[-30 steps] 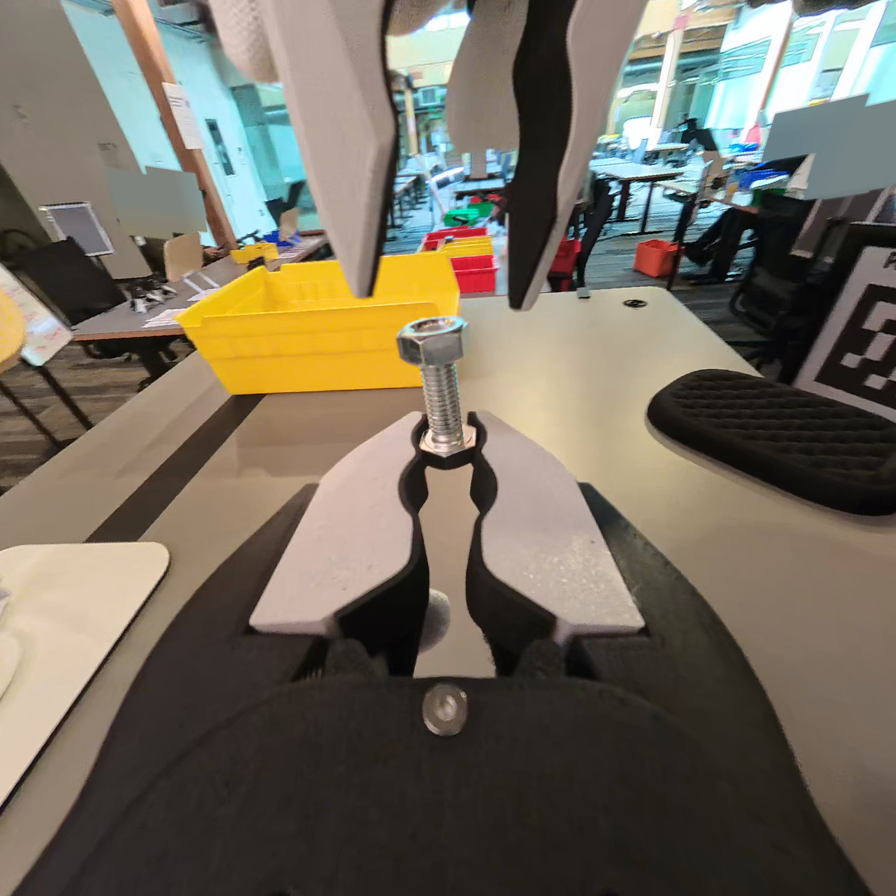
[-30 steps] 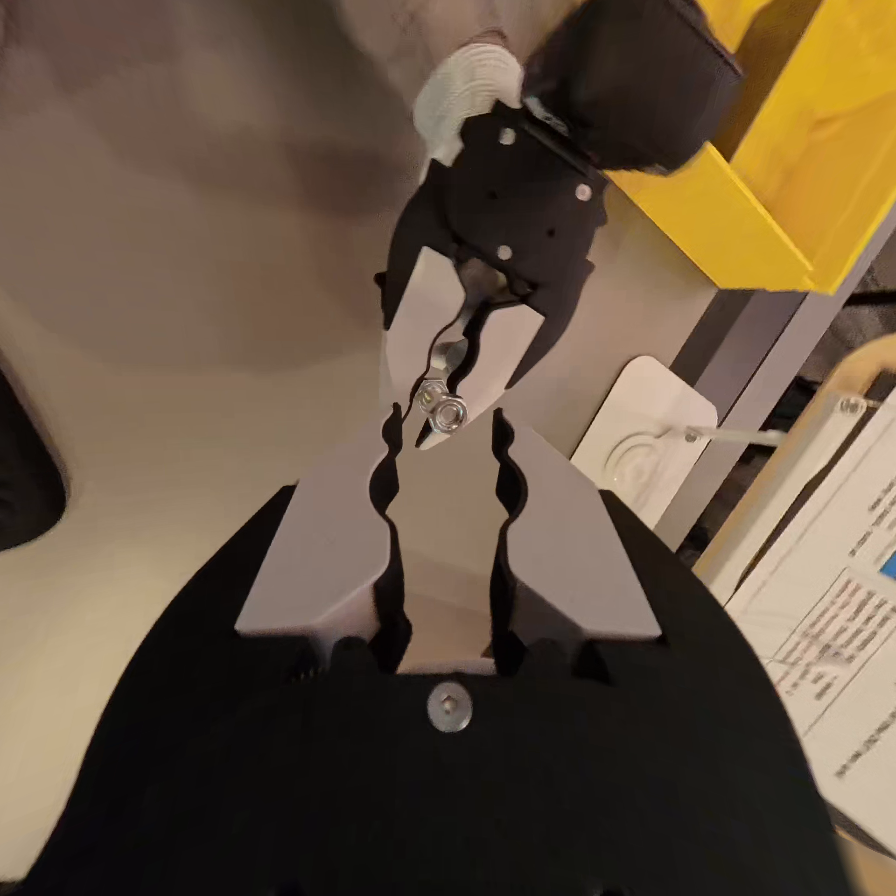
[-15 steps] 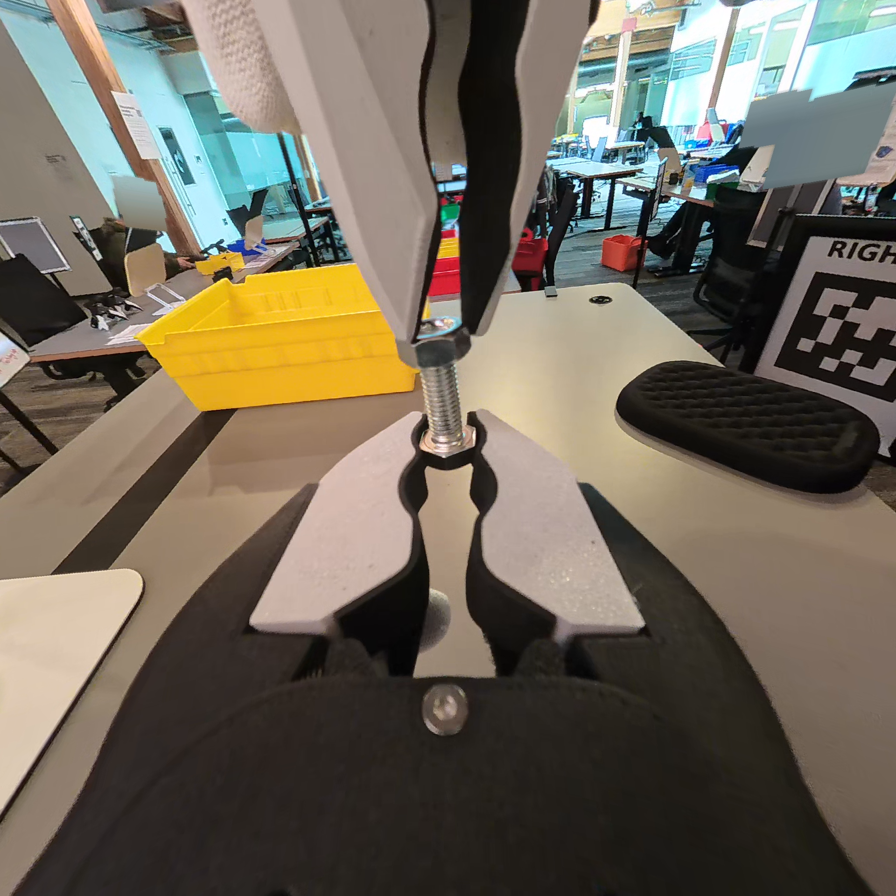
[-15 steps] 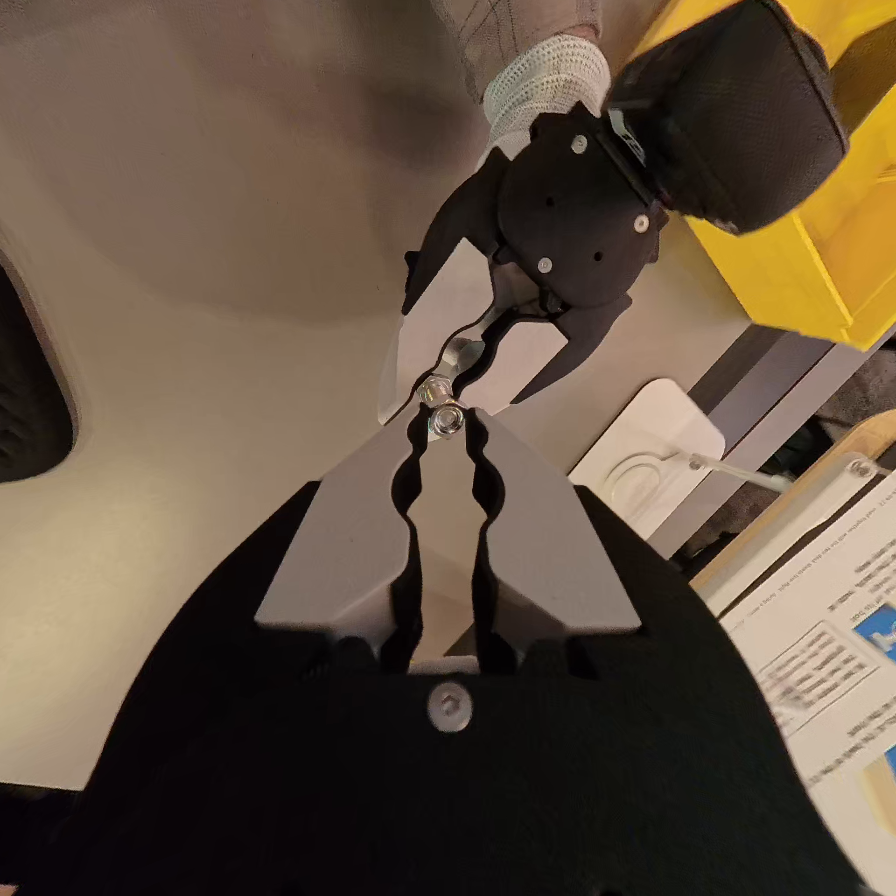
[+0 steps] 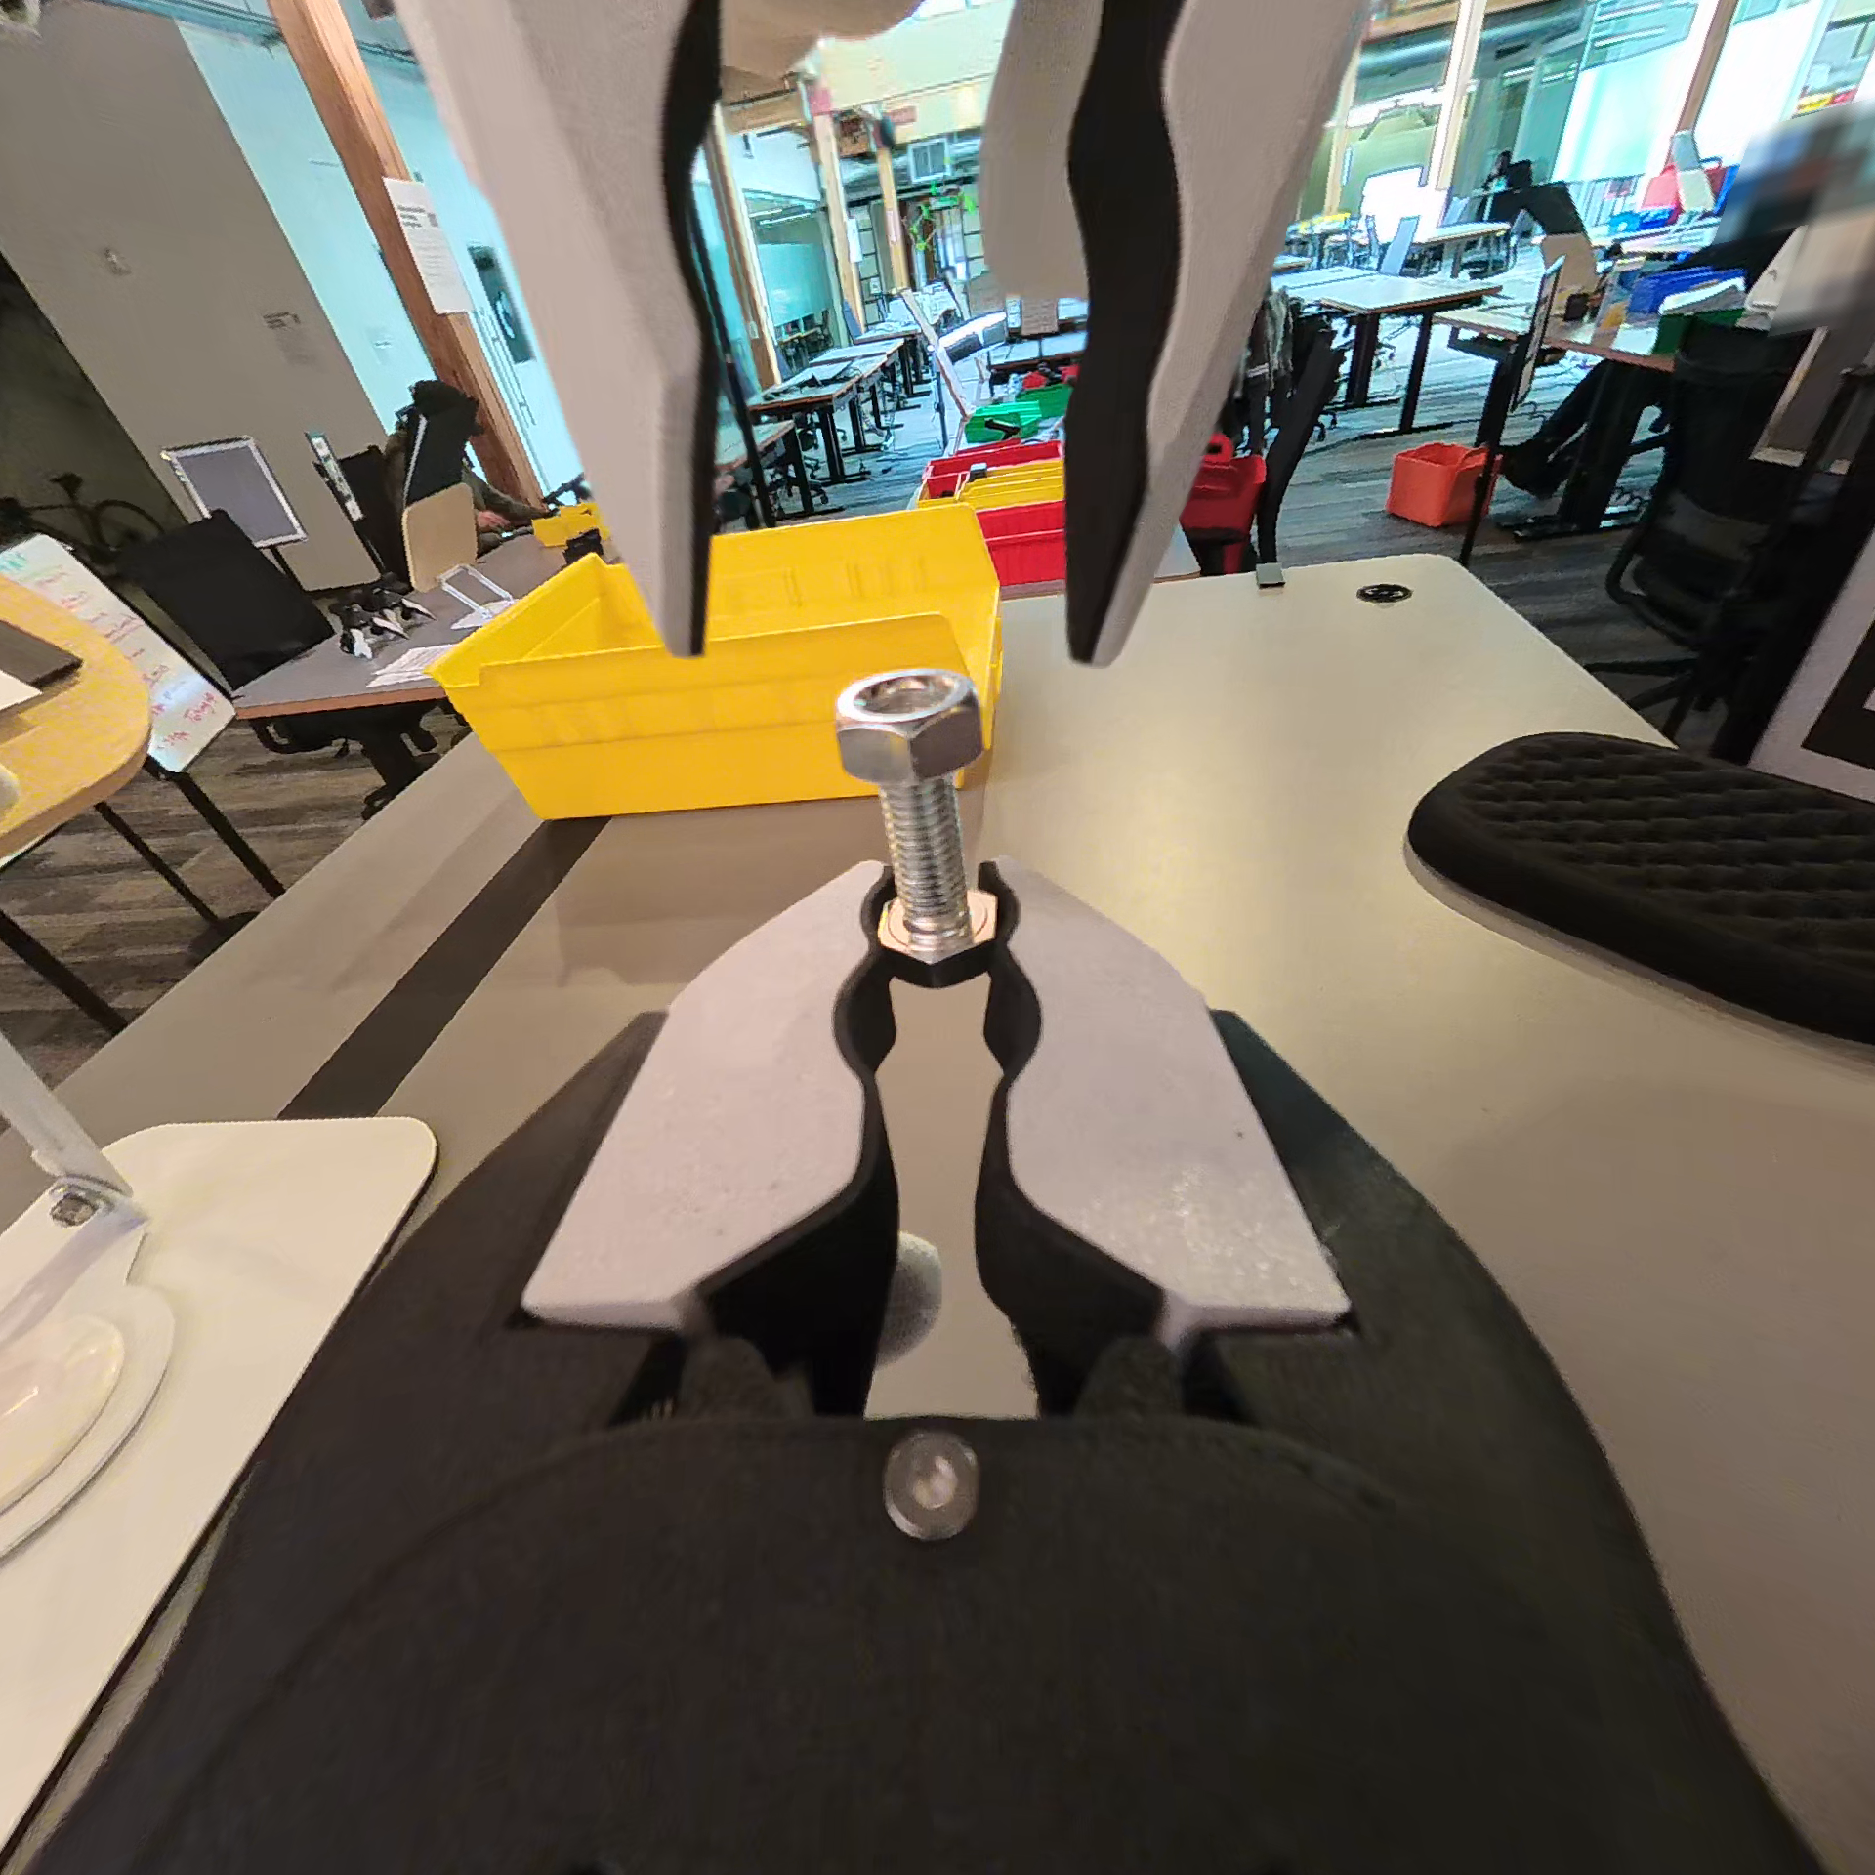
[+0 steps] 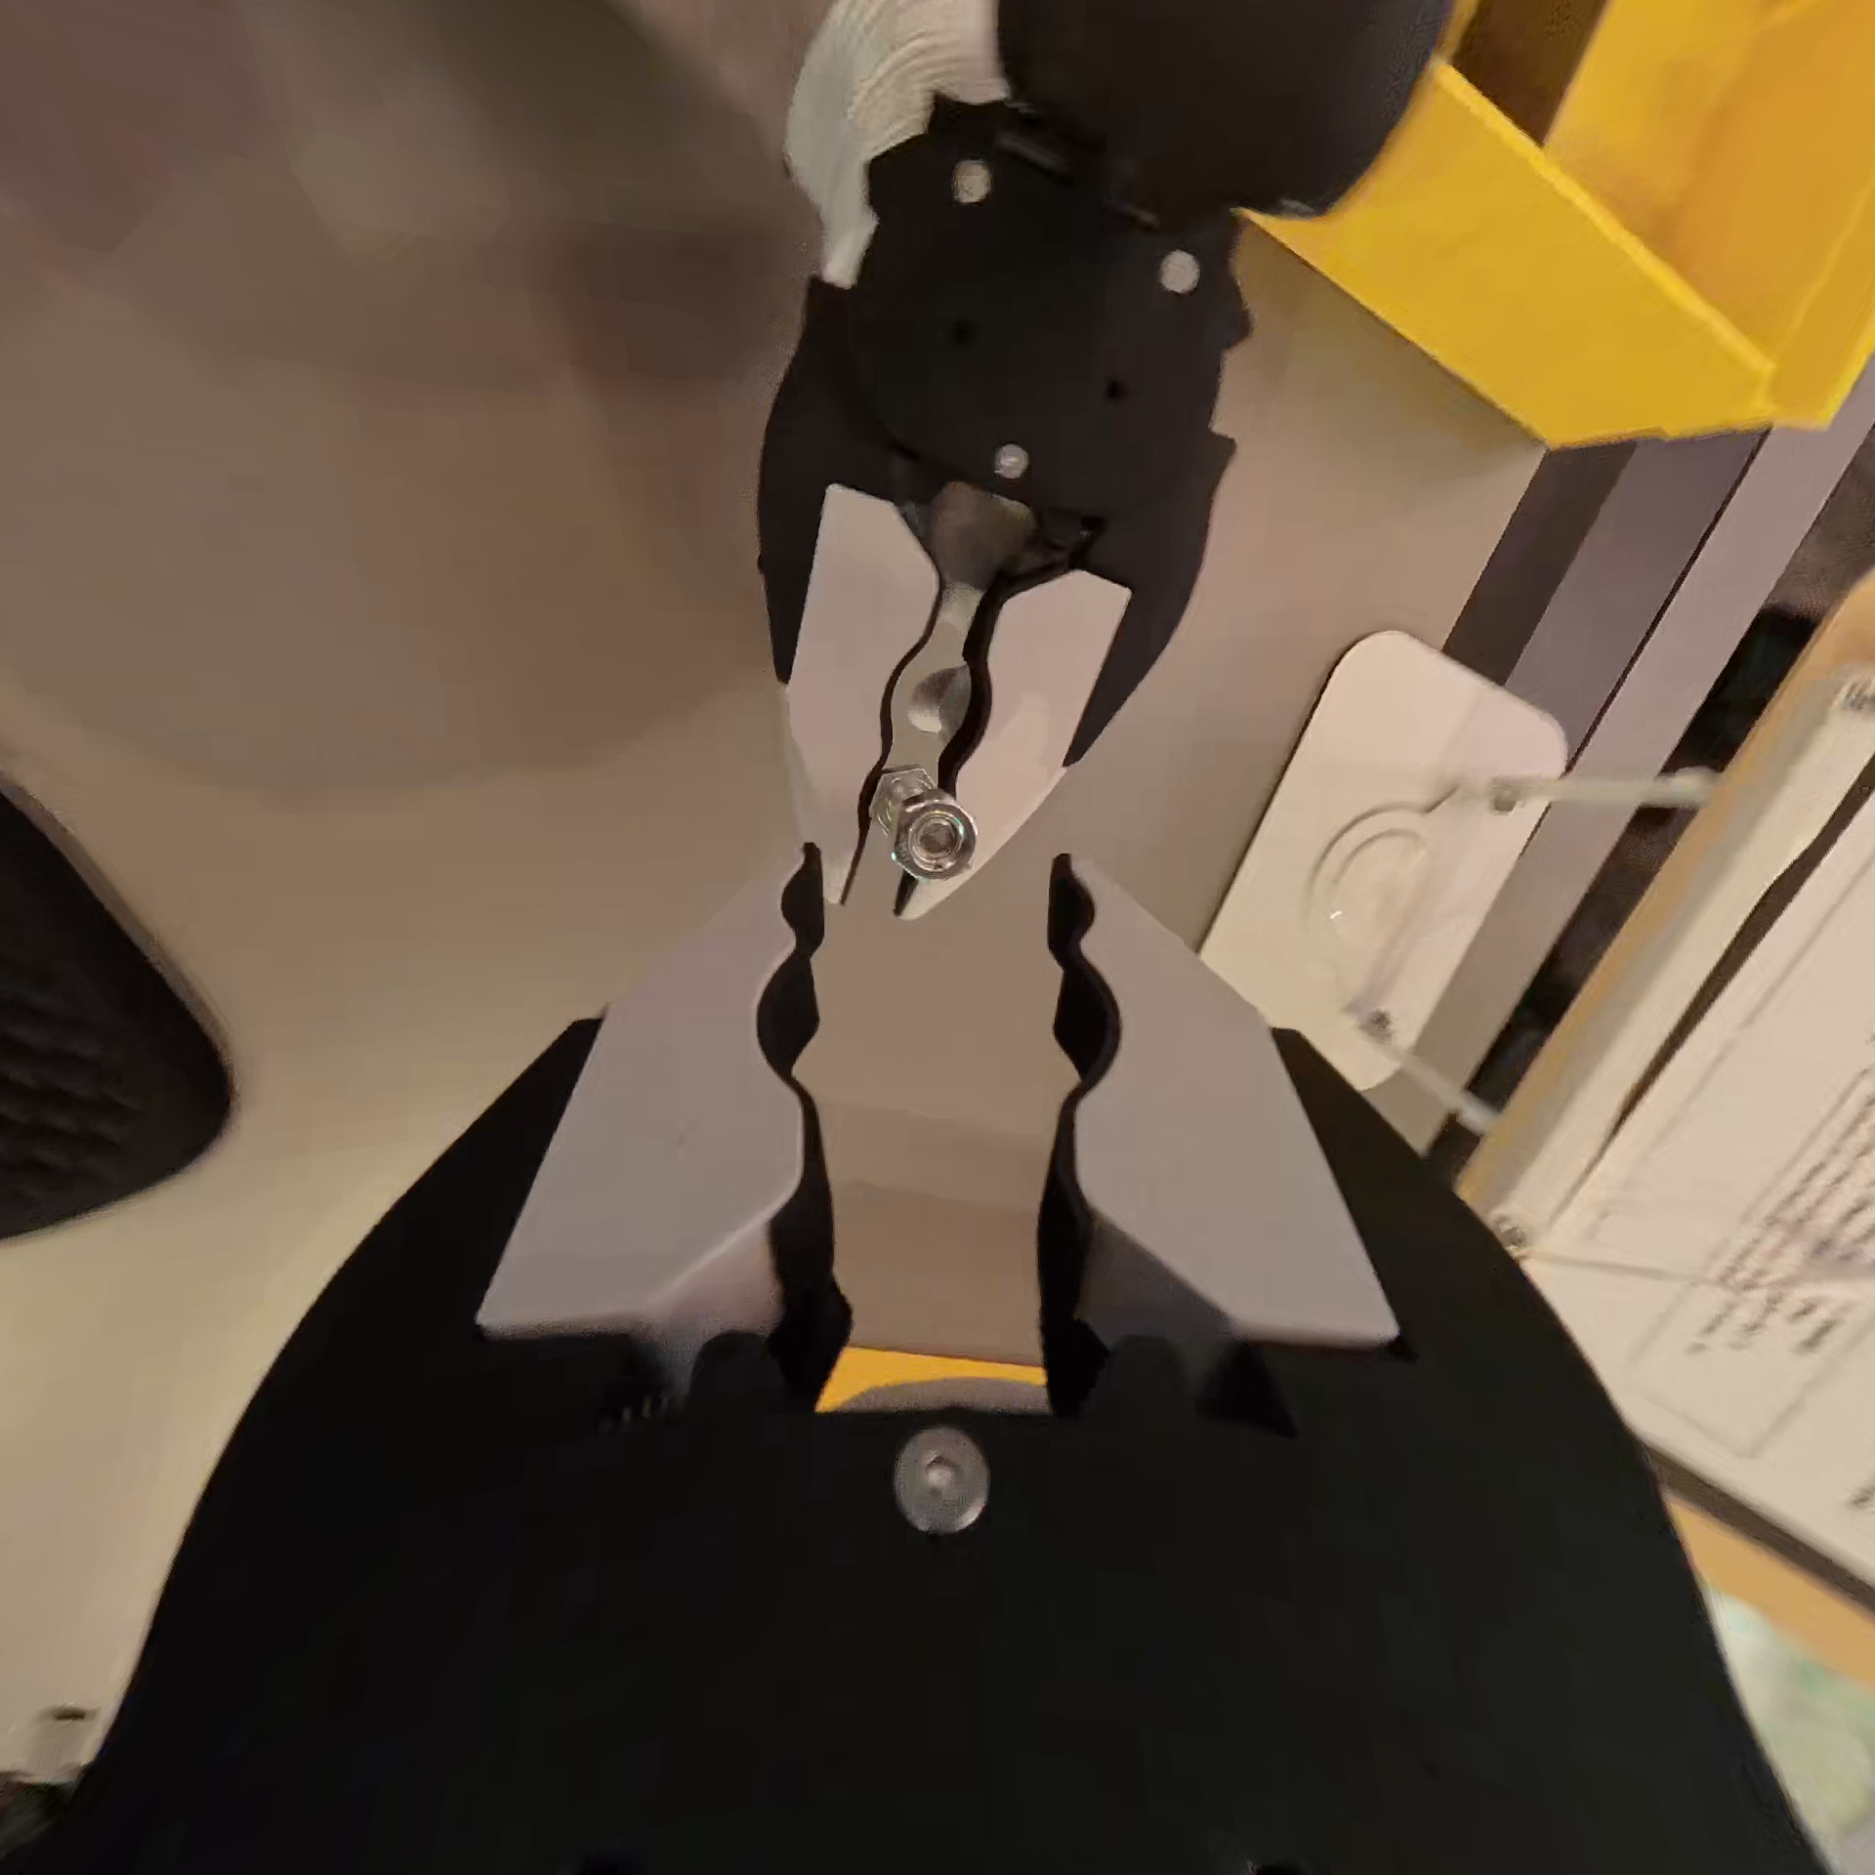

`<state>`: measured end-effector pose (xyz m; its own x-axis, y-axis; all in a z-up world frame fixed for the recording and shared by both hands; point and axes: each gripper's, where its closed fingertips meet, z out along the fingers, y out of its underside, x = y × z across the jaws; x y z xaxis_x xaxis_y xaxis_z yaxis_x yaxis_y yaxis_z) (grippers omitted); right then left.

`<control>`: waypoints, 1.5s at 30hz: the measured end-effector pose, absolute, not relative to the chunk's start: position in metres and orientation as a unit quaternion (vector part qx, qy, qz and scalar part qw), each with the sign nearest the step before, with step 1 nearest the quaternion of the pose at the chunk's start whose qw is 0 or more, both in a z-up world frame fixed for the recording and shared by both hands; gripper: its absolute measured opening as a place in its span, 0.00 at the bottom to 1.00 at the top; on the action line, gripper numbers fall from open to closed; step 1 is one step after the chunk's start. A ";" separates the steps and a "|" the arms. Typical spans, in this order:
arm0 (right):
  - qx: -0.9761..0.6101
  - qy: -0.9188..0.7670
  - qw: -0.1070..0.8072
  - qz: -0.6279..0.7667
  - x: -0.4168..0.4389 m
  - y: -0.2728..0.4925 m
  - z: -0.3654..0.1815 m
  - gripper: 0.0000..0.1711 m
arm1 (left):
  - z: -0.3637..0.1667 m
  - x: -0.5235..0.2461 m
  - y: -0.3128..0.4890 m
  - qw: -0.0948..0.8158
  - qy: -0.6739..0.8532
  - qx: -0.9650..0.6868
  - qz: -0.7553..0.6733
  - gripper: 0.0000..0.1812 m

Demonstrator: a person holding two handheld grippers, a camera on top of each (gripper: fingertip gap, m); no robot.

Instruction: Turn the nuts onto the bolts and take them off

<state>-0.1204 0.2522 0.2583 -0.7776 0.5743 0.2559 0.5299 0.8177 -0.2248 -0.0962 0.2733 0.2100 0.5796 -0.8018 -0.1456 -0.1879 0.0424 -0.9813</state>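
My left gripper [image 5: 931,913] is shut on a silver hex nut [image 5: 928,931] at its fingertips. A silver bolt [image 5: 918,842] stands upright in the nut, its hex head [image 5: 908,725] on top and most of the thread showing. My right gripper [image 5: 888,644] hangs open just above the head, one finger on each side, not touching it. In the right wrist view my right gripper [image 6: 939,867] is open and empty, looking down on the bolt head [image 6: 939,837] and on the left gripper [image 6: 893,862] that holds the nut [image 6: 898,796].
A yellow bin [image 5: 731,700] stands on the beige table [image 5: 1268,710] behind the bolt. A black padded rest [image 5: 1664,862] lies at the right. A white base plate [image 5: 203,1268] with a clear stand sits at the left. Papers lie beyond the table edge [image 6: 1725,1167]. The left gripper's tips are roughly 6 cm from the right gripper's.
Half a second ago my right gripper was shut on the bolt head. It has now opened and lifted slightly off it. The left gripper keeps holding the nut.
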 end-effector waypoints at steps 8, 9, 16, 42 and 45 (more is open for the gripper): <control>-0.116 -0.980 0.159 0.029 -0.114 0.240 0.249 0.14 | 0.211 -0.086 0.262 0.599 0.407 -0.631 -0.277 0.08; -0.108 -0.981 0.159 0.029 -0.114 0.239 0.249 0.13 | 0.210 -0.085 0.261 0.597 0.412 -0.630 -0.277 0.08; -0.129 -0.981 0.143 0.027 -0.114 0.241 0.248 0.10 | 0.211 -0.085 0.262 0.601 0.411 -0.630 -0.270 0.08; -0.203 -0.963 0.165 0.060 -0.118 0.248 0.248 0.18 | 0.212 -0.093 0.271 0.617 0.382 -0.635 -0.265 0.08; -0.164 -0.972 0.158 0.061 -0.118 0.243 0.248 0.14 | 0.214 -0.091 0.267 0.615 0.389 -0.629 -0.274 0.08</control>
